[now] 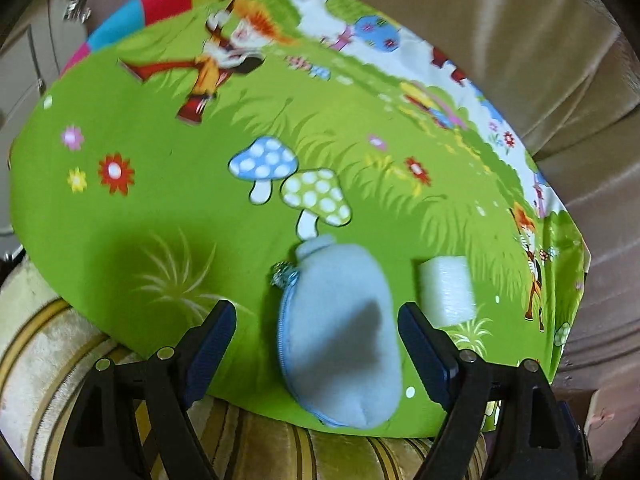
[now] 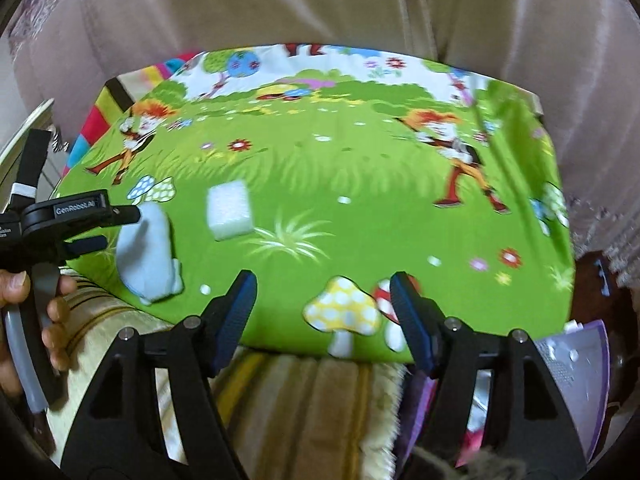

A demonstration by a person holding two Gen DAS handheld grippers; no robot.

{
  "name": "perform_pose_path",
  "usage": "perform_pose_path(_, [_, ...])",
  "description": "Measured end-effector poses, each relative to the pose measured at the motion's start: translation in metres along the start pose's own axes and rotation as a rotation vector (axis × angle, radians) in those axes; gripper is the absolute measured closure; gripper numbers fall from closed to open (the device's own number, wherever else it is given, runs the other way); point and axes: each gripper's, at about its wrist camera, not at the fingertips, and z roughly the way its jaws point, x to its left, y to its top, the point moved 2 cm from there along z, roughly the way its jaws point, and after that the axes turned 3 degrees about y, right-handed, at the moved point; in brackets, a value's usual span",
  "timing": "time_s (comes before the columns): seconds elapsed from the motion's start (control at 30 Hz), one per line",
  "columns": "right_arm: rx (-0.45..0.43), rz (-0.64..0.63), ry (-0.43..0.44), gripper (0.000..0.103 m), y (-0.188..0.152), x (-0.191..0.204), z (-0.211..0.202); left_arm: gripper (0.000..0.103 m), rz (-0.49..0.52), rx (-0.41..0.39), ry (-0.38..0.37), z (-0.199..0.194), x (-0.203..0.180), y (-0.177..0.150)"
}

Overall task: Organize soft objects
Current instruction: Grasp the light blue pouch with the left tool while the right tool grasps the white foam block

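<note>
Two handheld grippers over a green cartoon-print mat (image 1: pixel 160 208) w/ mushrooms, flowers, running figures; the mat lies on a striped plush blanket (image 1: pixel 48 344) w/ beige curtain (image 1: pixel 520 40) behind. Left gripper (image 1: pixel 318 336) points down at the mat's near edge, jaws wide apart, nothing clamped: a light blue plush pouch (image 1: pixel 340 344) w/ zipper along its left side lies flat on the mat between the two dark blue pads, pads not touching it, gap visible on both sides. Small sparkly zipper charm (image 1: pixel 279 274) sits at the pouch's upper left. White foam block (image 1: pixel 446 290) rests on the mat just right of the pouch, apart from it, beside the left gripper's right finger tip. In right wrist view, the left gripper shows at the left edge w/ a hand (image 2: pixel 24 320) around its handle, its fingers alongside the blue pouch (image 2: pixel 146 256); foam block (image 2: pixel 230 210) sits near the pouch toward mat centre, not touching. Right gripper (image 2: pixel 324 304) hovers over the near edge of the mat (image 2: pixel 360 208), jaws also apart and empty, only the printed yellow mushroom between the pads; well apart from the pouch & the block. Some purple packaging (image 2: pixel 576 356) at lower right past the mat, blurry, can't tell what. Colourful striped fabric (image 2: pixel 108 108) peeks from under the mat's far left corner. Frames are motion-blurred.
</note>
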Motion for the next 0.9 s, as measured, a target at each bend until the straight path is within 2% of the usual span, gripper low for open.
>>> perform_pose_path(0.2, [0.038,-0.089,0.045,0.027,0.016,0.032,0.034,0.019,0.042,0.07,-0.02,0.02,-0.006,-0.006])
perform_pose_path(0.33, [0.069,-0.118,0.069,0.026,0.026,0.047,0.058,0.019,0.079,0.066,-0.033,0.021,-0.011,-0.008])
perform_pose_path(0.37, [0.083,-0.127,0.072,0.026,0.028,0.051,0.067,0.022,0.087,0.062,-0.035,0.022,-0.012,-0.008])
perform_pose_path(0.43, [0.096,-0.137,0.078,0.026,0.03,0.056,0.077,0.049,0.115,0.052,-0.028,0.022,-0.015,-0.008])
perform_pose_path(0.5, [0.111,-0.151,0.083,0.026,0.033,0.062,0.087,0.062,0.119,0.046,-0.037,0.022,-0.015,-0.009])
perform_pose_path(0.67, [0.126,-0.178,0.092,0.026,0.041,0.072,0.105,0.073,0.119,0.0,-0.088,0.014,-0.015,-0.006])
perform_pose_path(0.9, [0.151,-0.183,0.086,0.026,0.05,0.08,0.129,0.076,0.129,-0.069,-0.097,0.003,-0.016,0.0])
